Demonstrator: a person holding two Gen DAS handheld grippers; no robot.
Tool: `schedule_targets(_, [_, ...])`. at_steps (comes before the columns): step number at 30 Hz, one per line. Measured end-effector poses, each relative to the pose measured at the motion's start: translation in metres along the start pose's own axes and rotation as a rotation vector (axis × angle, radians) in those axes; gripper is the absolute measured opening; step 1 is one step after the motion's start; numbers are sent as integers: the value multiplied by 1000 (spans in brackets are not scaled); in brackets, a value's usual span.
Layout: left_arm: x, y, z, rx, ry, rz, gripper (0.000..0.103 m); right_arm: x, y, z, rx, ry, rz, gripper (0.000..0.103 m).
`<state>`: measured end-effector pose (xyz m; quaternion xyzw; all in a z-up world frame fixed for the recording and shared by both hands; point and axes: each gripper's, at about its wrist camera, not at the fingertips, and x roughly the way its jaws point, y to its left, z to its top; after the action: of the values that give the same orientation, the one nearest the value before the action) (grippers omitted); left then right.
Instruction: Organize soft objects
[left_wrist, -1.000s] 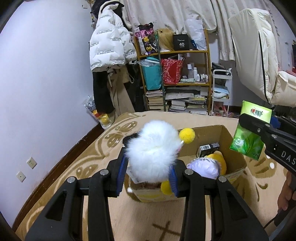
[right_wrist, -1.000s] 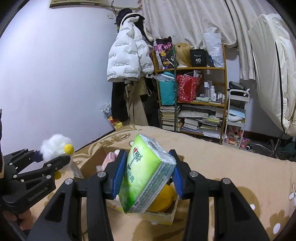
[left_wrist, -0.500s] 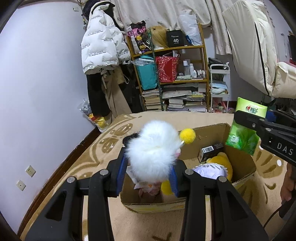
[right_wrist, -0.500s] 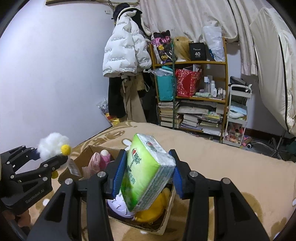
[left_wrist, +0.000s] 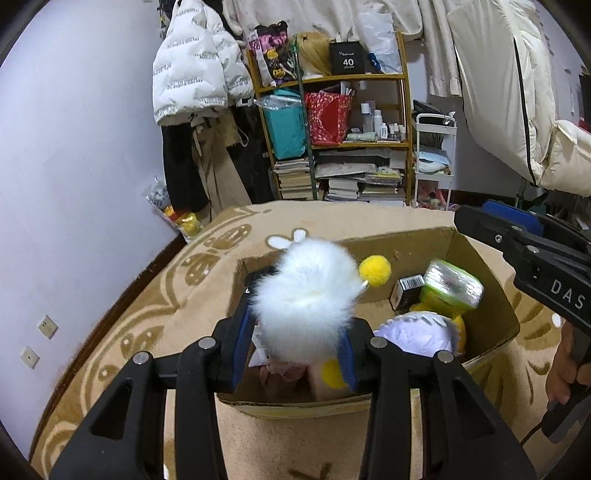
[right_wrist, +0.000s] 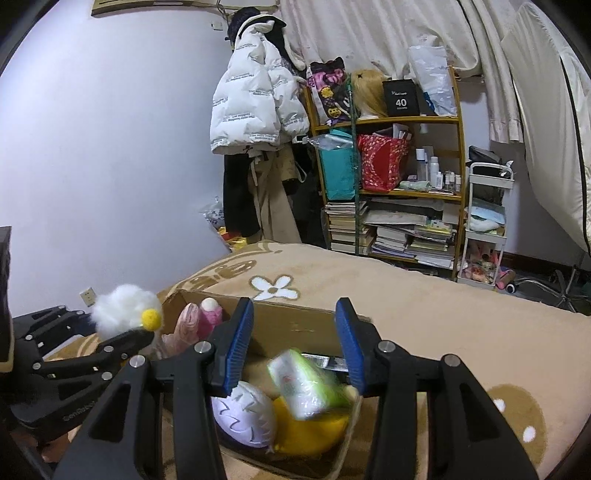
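While the right gripper (right_wrist: 293, 345) hangs empty, jaws apart, the left gripper (left_wrist: 293, 341) clamps the white plush (left_wrist: 306, 299) — cardboard box (left_wrist: 491, 295) directly below.

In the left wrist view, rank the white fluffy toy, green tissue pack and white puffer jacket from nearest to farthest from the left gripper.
1. White fluffy toy, clamped in the left gripper.
2. Green tissue pack, in the cardboard box, right side.
3. White puffer jacket, hanging by the far wall.

Tan blanket-covered bed (right_wrist: 424, 306), white flower pattern, fills lower frame. Open cardboard box (left_wrist: 491, 295) sits directly on it, lower centre.
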<state>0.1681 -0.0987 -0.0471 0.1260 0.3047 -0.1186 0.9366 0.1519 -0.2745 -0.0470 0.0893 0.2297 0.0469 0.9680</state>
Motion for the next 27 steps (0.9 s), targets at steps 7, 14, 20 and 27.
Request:
schedule_targets(7, [6,5,-1,-31,31,-1,54,1,4,-3,-2,25,18,48])
schedule_targets(14, [-2,9,-2,-34,32,15,67,-6,8,-4,4,47,32,52])
schedule_targets(20, [-19,19,-5,-52,40,33,78,-23,12,-1,15,39,21,73])
schedule_targets(27, [-54,31,-8,-74,18,43,85,-55,15,7,35,-7,5,93])
